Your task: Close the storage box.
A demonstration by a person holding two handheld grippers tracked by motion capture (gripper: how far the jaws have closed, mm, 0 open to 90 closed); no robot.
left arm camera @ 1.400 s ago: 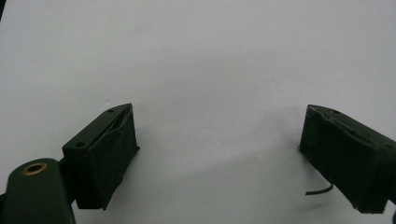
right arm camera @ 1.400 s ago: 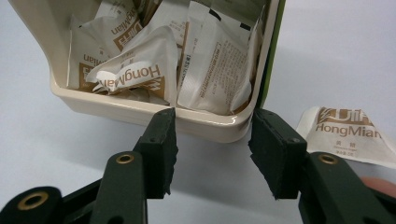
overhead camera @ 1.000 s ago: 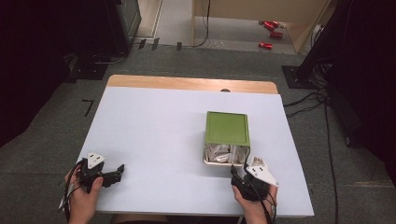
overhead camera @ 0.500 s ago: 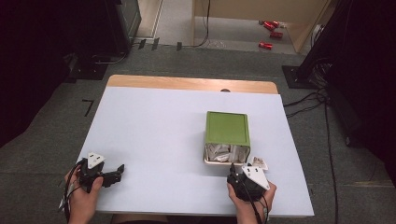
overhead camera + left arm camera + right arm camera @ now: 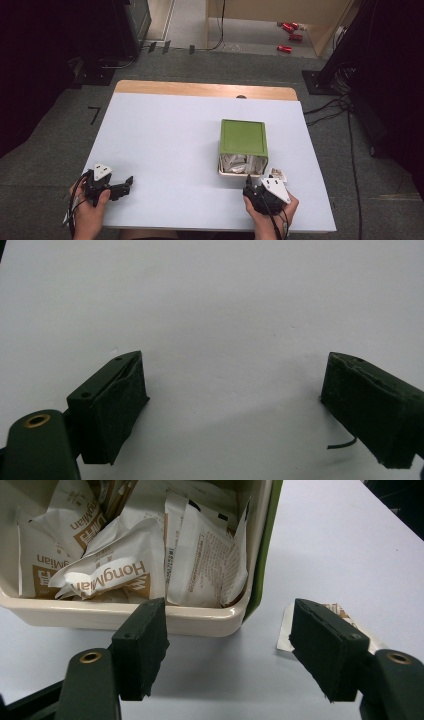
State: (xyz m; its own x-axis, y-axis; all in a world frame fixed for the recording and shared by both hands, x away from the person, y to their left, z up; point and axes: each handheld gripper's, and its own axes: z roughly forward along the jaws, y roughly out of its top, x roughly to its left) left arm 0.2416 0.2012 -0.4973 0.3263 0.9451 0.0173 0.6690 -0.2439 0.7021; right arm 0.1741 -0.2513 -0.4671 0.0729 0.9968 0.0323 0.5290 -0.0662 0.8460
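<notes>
High view puts my right gripper (image 5: 248, 183) at the table's (image 5: 165, 150) near edge, just short of the cream box (image 5: 243, 166) with its green lid (image 5: 243, 137) slid back toward twelve o'clock, so the near end stands open. Right gripper view shows the jaws have just been opening; they now stand fairly wide with nothing between them, the box rim (image 5: 150, 614) ahead at about eleven o'clock and one loose sachet (image 5: 332, 615) flat on the table at about two o'clock, partly hidden behind the right jaw. I judge the loose sachet to be the thing to recover. Lying flat, it may slide away or crease if I close on it level, and the left jaw could knock the light box and shift it. The sachets (image 5: 125, 575) inside are heaped loosely, so a bump may spill more. My left gripper (image 5: 129, 181) rests at the near left, well apart, jaws wide and empty over bare table in left gripper view, too far off to steady the box.
</notes>
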